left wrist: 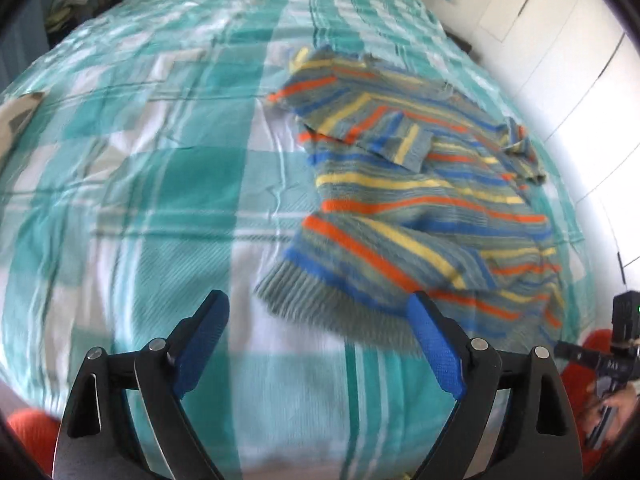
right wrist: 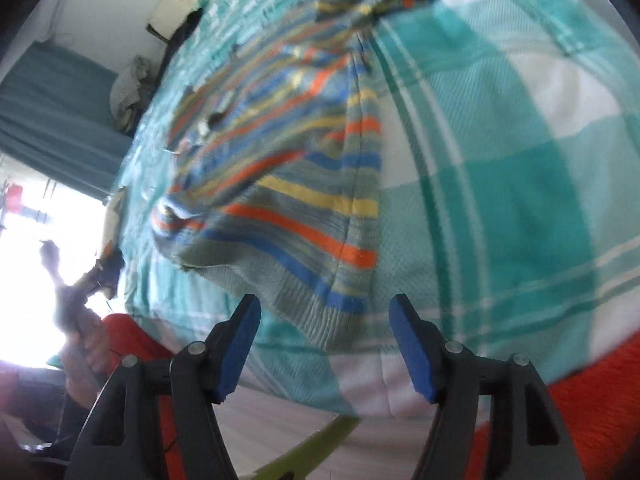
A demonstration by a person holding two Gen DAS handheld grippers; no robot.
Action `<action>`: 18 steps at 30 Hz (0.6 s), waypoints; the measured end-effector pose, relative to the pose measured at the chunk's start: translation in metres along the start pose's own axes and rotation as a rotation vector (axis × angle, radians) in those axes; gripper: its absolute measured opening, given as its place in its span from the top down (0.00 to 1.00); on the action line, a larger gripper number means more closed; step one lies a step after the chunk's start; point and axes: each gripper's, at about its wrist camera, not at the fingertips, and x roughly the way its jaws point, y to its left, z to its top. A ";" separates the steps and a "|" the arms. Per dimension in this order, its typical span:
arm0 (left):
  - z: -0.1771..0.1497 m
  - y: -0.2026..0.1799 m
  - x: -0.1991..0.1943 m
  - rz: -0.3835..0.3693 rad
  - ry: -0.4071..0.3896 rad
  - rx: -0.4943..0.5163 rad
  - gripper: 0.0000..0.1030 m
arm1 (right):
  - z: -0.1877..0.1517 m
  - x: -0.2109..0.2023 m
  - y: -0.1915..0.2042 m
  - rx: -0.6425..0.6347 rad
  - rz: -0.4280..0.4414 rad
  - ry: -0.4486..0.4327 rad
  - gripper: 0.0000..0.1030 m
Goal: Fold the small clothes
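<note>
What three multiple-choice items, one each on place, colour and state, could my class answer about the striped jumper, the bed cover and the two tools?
1. The striped jumper lies on: A a chair; B the checked bed cover; C the floor.
2. The cover is: A teal and white; B red; C black.
3. The left tool and right tool are: A both gripping the jumper; B open and empty; C out of view.

Answers: B, cover surrounds the jumper; A, teal and white squares; B, fingers apart, no cloth between them.

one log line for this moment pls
left gripper open, empty | right gripper open, empty | striped sweater rumpled on checked bedspread, unheld
</note>
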 end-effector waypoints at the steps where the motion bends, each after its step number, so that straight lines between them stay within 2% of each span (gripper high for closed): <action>1: 0.006 0.001 0.016 -0.002 0.038 0.005 0.23 | 0.000 0.006 0.003 -0.011 0.004 0.003 0.38; 2: 0.010 0.002 0.031 -0.016 0.082 0.005 0.68 | 0.000 0.009 0.007 -0.041 -0.006 0.002 0.46; 3: 0.010 0.003 0.038 -0.043 0.135 -0.007 0.94 | 0.002 0.011 0.010 -0.053 -0.014 0.001 0.85; 4: 0.005 0.005 0.033 -0.072 0.144 -0.023 0.98 | 0.005 0.006 0.008 -0.044 -0.007 -0.007 0.95; 6: -0.005 0.003 0.004 -0.112 0.098 -0.006 0.98 | 0.004 -0.019 0.007 -0.033 0.004 -0.039 0.96; 9: -0.032 0.002 -0.054 -0.219 0.097 0.007 0.98 | -0.001 -0.069 0.014 -0.062 -0.013 -0.069 0.96; 10: -0.040 0.001 -0.067 -0.228 0.101 0.018 0.98 | -0.001 -0.082 0.014 -0.069 -0.018 -0.069 0.96; 13: -0.062 0.000 -0.074 -0.182 0.175 0.021 0.98 | 0.002 -0.093 0.008 -0.080 -0.068 -0.031 0.96; 16: -0.074 0.003 -0.039 -0.098 0.256 -0.012 0.98 | 0.004 -0.069 -0.005 -0.085 -0.163 0.045 0.96; 18: -0.080 0.000 -0.022 -0.065 0.281 -0.019 0.98 | 0.002 -0.042 -0.010 -0.081 -0.188 0.109 0.96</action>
